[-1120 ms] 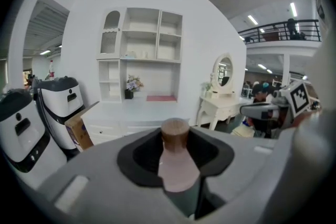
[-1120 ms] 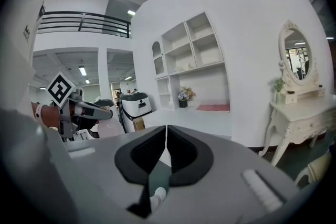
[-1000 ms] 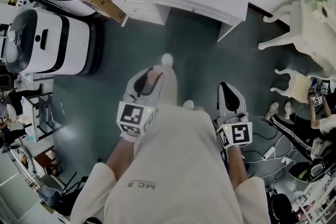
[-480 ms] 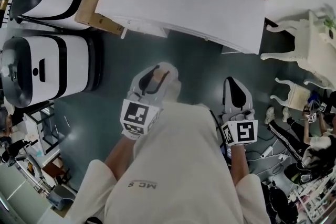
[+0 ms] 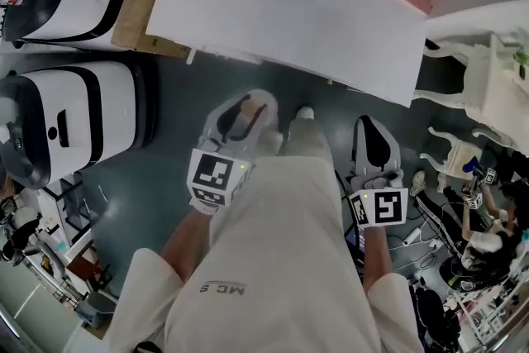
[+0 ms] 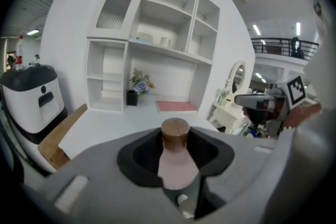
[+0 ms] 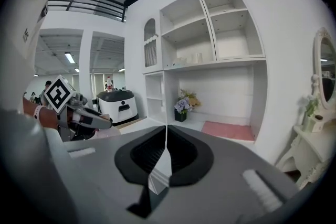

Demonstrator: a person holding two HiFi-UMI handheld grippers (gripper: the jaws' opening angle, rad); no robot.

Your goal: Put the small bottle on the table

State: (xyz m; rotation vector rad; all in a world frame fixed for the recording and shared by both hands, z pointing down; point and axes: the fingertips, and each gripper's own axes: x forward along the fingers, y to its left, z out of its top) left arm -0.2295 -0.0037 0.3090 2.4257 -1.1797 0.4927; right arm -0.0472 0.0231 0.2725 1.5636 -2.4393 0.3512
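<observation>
White table [image 5: 281, 12] nearer (small bottle [image 6: 176, 162] aloft)

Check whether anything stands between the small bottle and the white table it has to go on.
Nothing visible does. The left hand-held gripper holds the small bottle, only bare floor separates it from the table, and the near tabletop looks bare.
</observation>
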